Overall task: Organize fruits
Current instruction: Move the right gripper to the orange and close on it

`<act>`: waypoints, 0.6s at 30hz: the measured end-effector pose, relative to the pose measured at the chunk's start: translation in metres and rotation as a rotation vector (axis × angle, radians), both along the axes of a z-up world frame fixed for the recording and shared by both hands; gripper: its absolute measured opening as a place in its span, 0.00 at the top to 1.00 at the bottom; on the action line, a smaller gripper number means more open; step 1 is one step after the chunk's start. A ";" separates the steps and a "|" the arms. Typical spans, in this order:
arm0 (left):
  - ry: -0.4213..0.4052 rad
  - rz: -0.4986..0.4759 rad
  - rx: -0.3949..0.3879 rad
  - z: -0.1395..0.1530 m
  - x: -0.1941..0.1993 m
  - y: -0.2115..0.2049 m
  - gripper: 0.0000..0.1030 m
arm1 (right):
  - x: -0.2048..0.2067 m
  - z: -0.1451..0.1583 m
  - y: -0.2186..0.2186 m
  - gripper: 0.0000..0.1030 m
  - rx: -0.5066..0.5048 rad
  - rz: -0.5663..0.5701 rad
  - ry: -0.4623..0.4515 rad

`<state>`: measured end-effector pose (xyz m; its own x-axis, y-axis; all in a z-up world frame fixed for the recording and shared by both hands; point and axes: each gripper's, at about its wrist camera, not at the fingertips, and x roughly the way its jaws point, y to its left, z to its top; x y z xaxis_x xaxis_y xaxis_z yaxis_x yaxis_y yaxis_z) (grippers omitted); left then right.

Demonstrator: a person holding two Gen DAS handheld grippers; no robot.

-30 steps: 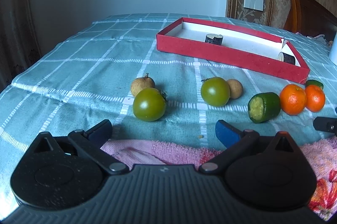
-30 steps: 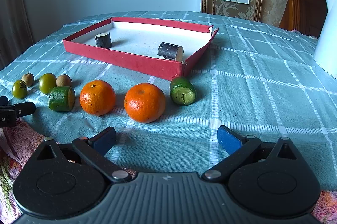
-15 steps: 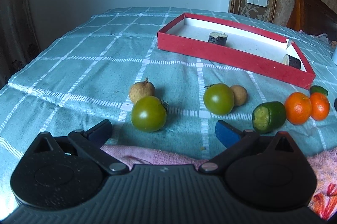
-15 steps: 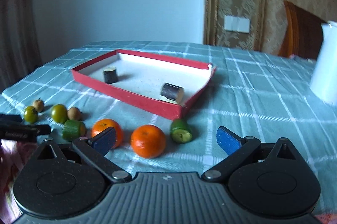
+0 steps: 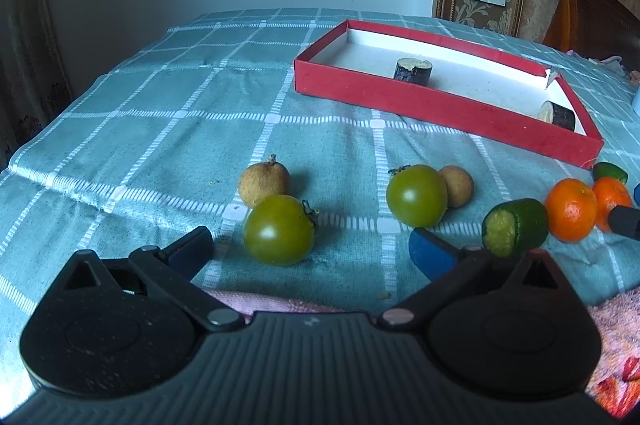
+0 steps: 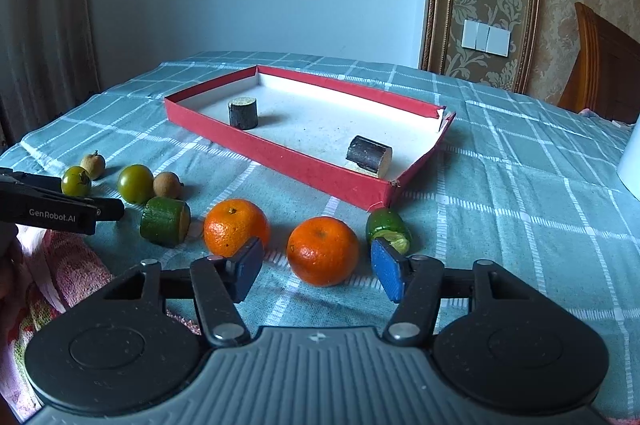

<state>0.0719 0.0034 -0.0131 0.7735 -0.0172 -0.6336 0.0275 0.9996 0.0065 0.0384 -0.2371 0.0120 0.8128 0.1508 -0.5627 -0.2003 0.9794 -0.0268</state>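
The right gripper (image 6: pixel 318 271) had just been drawing its jaws inward, and there they stood, half spread, with an orange (image 6: pixel 322 250) framed in the gap beyond the blue pads, untouched by either of them. At ten o'clock from that orange sat a second orange (image 6: pixel 236 227), partly behind the near pad. At two o'clock lay a green cucumber stub (image 6: pixel 388 228), cut end toward the camera, just off the corner of the red tray (image 6: pixel 280 155). Inside the tray, one dark cut piece (image 6: pixel 243 113) stood upright at the eleven o'clock end, and another (image 6: pixel 369 154) lay on its side toward four o'clock, near the torn corner.

Over at nine o'clock in the right wrist view, the left gripper's black finger reached in beside a bigger cucumber chunk (image 6: pixel 165 221).

The left gripper (image 5: pixel 310 251) was spread wide, nothing between its pads. Dead ahead, at twelve o'clock, sat a green tomato (image 5: pixel 279 229), touching a brown longan (image 5: pixel 264 183) just behind it. At two o'clock, a second green tomato (image 5: pixel 416 195) hid part of another longan (image 5: pixel 458 185). All of it rested on the teal checked tablecloth (image 5: pixel 160 129), with a pink towel (image 5: pixel 616 329) at the near edge, five o'clock.
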 end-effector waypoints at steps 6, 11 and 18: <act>0.004 0.008 0.001 0.000 0.007 -0.003 0.00 | 0.012 -0.005 0.002 0.42 -0.018 -0.010 0.024; 0.002 0.003 0.000 0.000 0.008 -0.003 0.00 | 0.021 -0.010 -0.001 0.53 -0.008 -0.008 0.056; 0.002 0.003 0.000 0.000 0.008 -0.002 0.00 | 0.022 -0.012 -0.002 0.57 -0.002 -0.003 0.057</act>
<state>0.0803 0.0012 -0.0131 0.7722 -0.0149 -0.6352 0.0243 0.9997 0.0061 0.0608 -0.2387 -0.0001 0.7796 0.1474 -0.6087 -0.1991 0.9798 -0.0177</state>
